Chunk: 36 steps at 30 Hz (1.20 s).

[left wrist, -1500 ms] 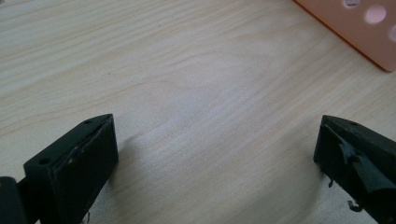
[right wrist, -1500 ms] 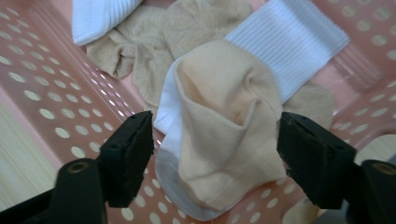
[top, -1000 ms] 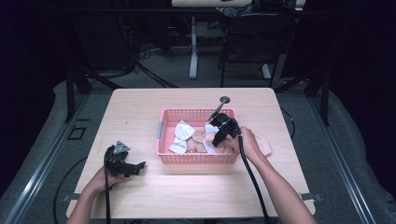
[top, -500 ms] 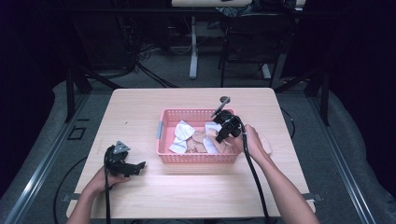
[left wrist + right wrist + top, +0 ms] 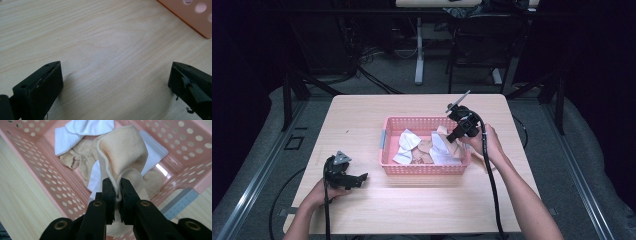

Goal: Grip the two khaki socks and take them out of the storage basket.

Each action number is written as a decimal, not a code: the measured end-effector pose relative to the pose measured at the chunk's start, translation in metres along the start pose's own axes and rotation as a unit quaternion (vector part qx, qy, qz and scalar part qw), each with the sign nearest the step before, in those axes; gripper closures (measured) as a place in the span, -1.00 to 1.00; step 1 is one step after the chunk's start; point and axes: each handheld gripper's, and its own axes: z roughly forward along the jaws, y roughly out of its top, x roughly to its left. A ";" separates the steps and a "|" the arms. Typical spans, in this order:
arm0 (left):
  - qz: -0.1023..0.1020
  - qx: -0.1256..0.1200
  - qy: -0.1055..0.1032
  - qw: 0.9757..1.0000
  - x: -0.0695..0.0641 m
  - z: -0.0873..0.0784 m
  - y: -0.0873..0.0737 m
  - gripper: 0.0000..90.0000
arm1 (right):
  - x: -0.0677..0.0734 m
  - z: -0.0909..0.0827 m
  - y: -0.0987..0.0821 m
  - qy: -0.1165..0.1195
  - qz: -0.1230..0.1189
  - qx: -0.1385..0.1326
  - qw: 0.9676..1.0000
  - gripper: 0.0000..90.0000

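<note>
At the near left of the pale wooden table (image 5: 362, 210), the left gripper (image 5: 354, 179) is held low over the bare wood by the person's left hand (image 5: 323, 191), and in the left gripper view its two black jaws are seen spread wide apart with nothing between them, only the table surface below and a corner of the pink perforated plastic basket (image 5: 190, 15) at the far right. The basket (image 5: 422, 169) is set in the middle of the table, and white ribbed socks (image 5: 404, 145) and beige socks (image 5: 424, 150) are piled loosely inside it. At the right side of the basket, the right gripper (image 5: 455, 136) is held by the person's right hand (image 5: 484, 145) above the basket's right end. In the right gripper view, the jaws of the right gripper (image 5: 117, 192) are seen pressed together on the edge of a beige knitted sock (image 5: 122, 152). This sock is pinched at its cuff and is raised above the rest of the pile, within the basket's walls.
</note>
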 end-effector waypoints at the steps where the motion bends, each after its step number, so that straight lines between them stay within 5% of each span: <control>1: 0.000 0.000 0.000 1.000 0.000 0.000 0.000 -1.00 | -0.001 -0.002 0.001 0.000 -0.002 -0.003 1.000 0.86; 24: 0.000 0.001 0.000 1.000 0.000 0.000 0.000 -1.00 | -0.002 -0.059 0.002 -0.001 0.006 -0.046 0.999 0.86; 36: 0.000 0.001 -0.001 1.000 0.000 0.000 0.000 -1.00 | -0.022 -0.087 -0.017 -0.018 0.030 -0.058 0.998 0.86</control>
